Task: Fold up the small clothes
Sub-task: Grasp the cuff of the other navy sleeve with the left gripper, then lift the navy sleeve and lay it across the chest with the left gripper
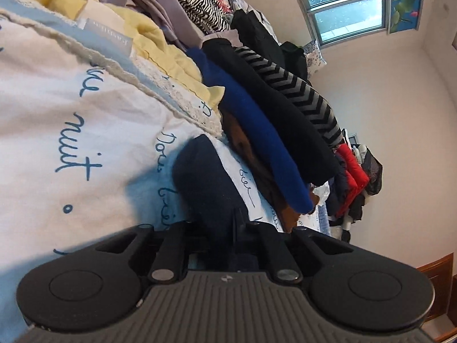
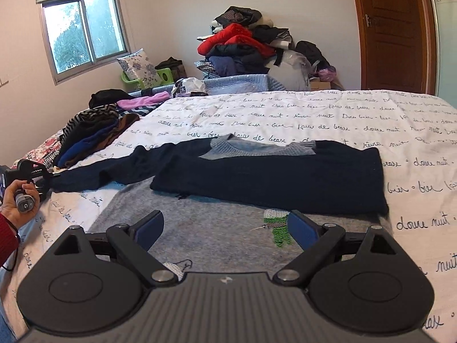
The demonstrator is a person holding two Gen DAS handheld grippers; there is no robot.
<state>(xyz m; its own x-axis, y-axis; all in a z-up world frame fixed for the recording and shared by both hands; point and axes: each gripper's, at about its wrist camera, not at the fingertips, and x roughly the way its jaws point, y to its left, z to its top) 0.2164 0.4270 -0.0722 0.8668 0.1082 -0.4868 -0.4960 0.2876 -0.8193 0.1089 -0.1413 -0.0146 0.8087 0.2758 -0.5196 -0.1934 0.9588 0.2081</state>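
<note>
My left gripper (image 1: 221,223) is clamped on the cuff of the navy sweater's sleeve (image 1: 205,180), out at the left edge of the bedspread (image 2: 314,108). The navy sweater (image 2: 271,177) lies flat mid-bed, partly over a grey garment (image 2: 205,228). My right gripper (image 2: 225,228) hovers above the grey one, jaws spread wide and empty.

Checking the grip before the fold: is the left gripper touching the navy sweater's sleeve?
Touching. In the left wrist view the left gripper has its jaws shut on the navy sweater's sleeve.
</note>
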